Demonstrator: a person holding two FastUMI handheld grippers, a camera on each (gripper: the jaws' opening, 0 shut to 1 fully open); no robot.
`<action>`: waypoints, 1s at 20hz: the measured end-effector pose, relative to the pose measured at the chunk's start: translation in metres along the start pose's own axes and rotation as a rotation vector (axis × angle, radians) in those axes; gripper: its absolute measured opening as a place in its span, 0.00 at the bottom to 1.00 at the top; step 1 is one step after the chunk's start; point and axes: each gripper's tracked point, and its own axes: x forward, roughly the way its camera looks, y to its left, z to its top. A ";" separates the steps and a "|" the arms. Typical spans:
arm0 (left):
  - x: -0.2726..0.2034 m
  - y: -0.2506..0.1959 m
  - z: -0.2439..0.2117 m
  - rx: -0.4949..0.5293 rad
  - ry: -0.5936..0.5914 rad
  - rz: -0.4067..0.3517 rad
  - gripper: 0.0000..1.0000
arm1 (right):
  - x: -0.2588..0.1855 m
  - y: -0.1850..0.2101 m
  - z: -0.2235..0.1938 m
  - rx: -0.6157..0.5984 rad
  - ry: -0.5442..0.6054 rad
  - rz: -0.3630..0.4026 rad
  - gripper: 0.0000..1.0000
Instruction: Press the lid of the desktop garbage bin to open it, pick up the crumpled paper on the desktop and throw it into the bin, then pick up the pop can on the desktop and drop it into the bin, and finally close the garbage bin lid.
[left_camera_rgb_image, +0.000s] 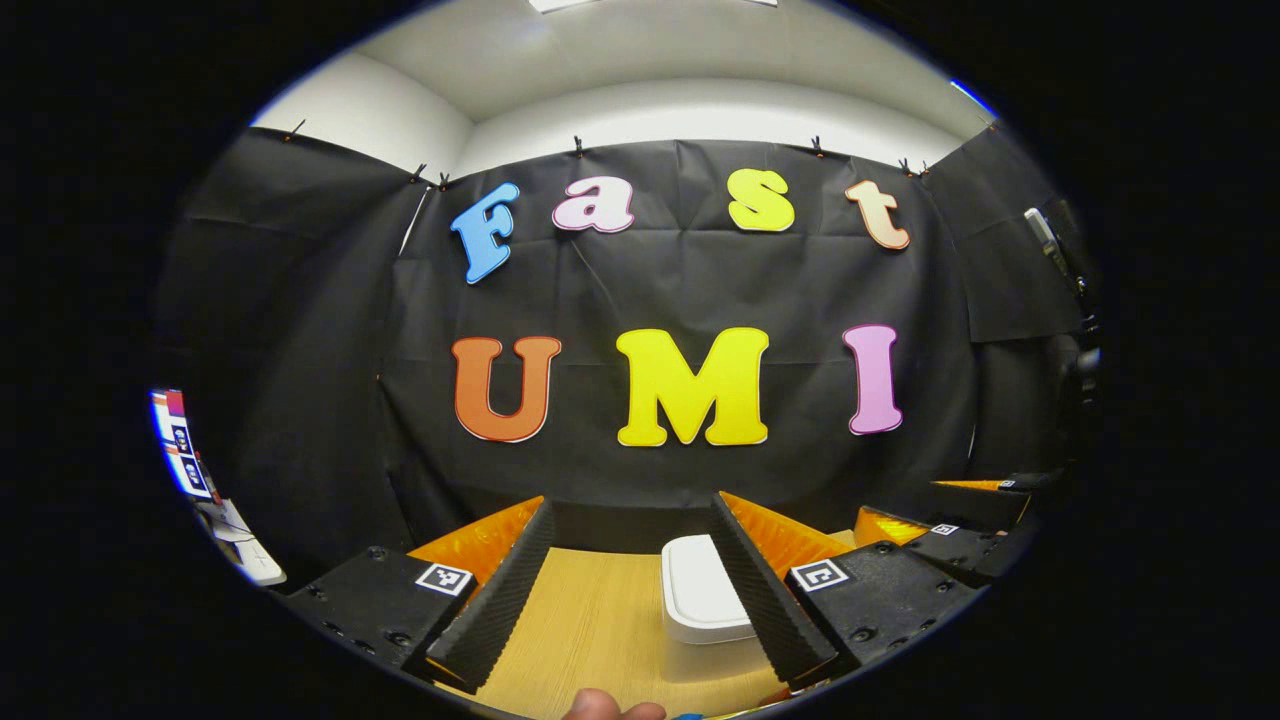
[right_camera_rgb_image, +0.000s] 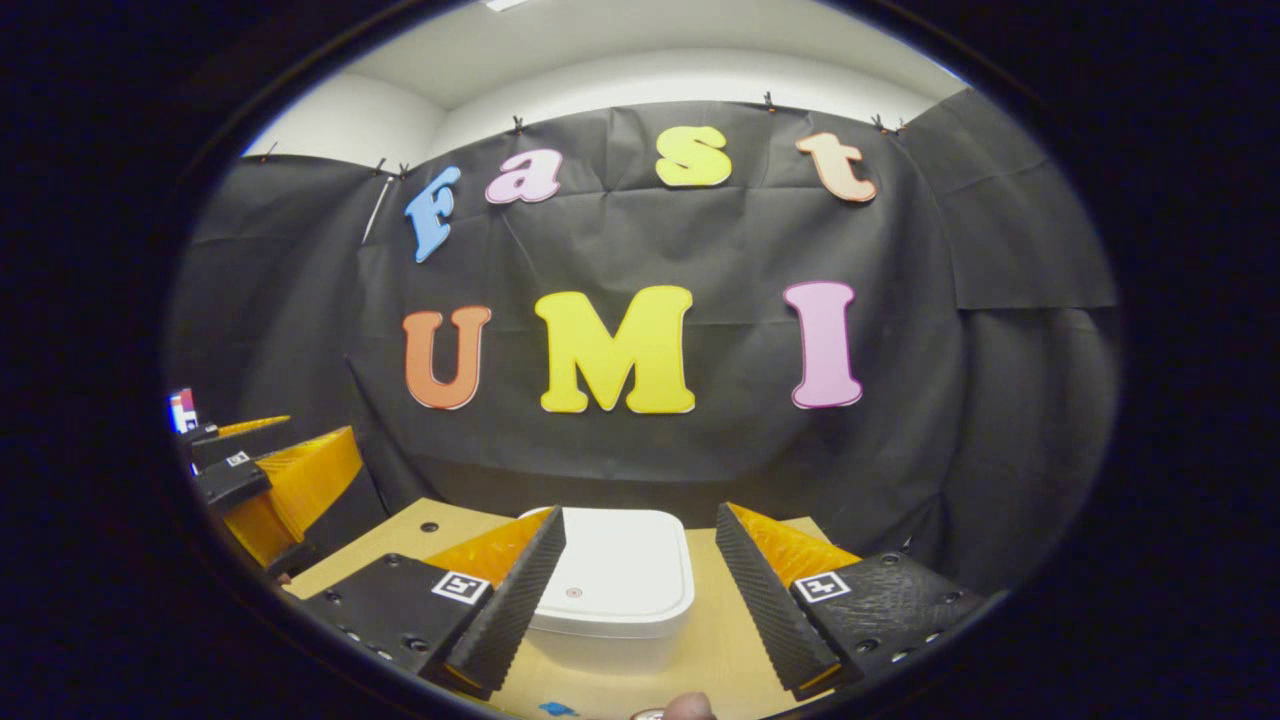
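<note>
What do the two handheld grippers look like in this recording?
The left gripper has two wedge-shaped fingers with ribbed inner pads, orange ridged backing, and black bolted mounts, each bearing a small square black-and-white tag. The right gripper is built the same way: ribbed wedge fingers, orange backing, black bolted blocks, one square tag per side. No cables or sleeves are visible.

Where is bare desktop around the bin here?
Bare wood lies left of the bin, between the left tool fingers, and right of the bin in the right gripper view. The bin's closed lid occupies the middle.

No legible text besides wall letters.
</note>
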 end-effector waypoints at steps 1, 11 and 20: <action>-0.001 0.000 0.000 0.006 0.001 0.002 0.99 | 0.006 0.005 -0.007 0.002 0.022 0.014 0.94; -0.013 0.018 -0.007 0.044 0.007 0.048 0.99 | 0.040 0.033 -0.065 0.006 0.211 0.094 0.53; -0.013 0.029 -0.015 0.041 0.026 0.086 0.99 | 0.062 0.042 -0.105 0.003 0.329 0.139 0.00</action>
